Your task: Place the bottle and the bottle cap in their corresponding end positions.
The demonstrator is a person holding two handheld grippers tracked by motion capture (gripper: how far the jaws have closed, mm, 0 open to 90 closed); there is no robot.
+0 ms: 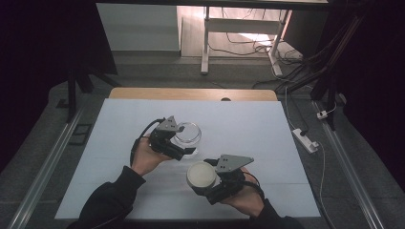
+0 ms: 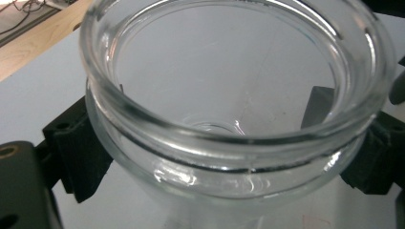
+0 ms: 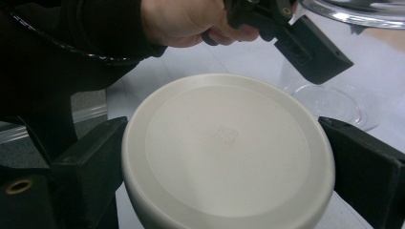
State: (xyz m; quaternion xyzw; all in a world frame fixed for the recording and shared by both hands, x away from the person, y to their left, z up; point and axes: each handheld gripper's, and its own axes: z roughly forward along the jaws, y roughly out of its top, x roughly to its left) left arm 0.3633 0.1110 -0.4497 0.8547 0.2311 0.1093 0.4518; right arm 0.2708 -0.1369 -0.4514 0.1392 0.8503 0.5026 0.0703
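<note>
Left gripper (image 1: 184, 143) sits left of centre on the white table (image 1: 267, 129), jaws clamped either side of the clear glass jar (image 1: 188, 133), just under its rim. Jar mouth open, nothing visible inside. Right gripper (image 1: 203, 183) is near-right of it, close by, jaws pinching a round cream lid (image 1: 201, 175) by its edges, flat face up. Can't tell whether the lid is lifted off the table. Lid and jar apart, not touching.
</note>
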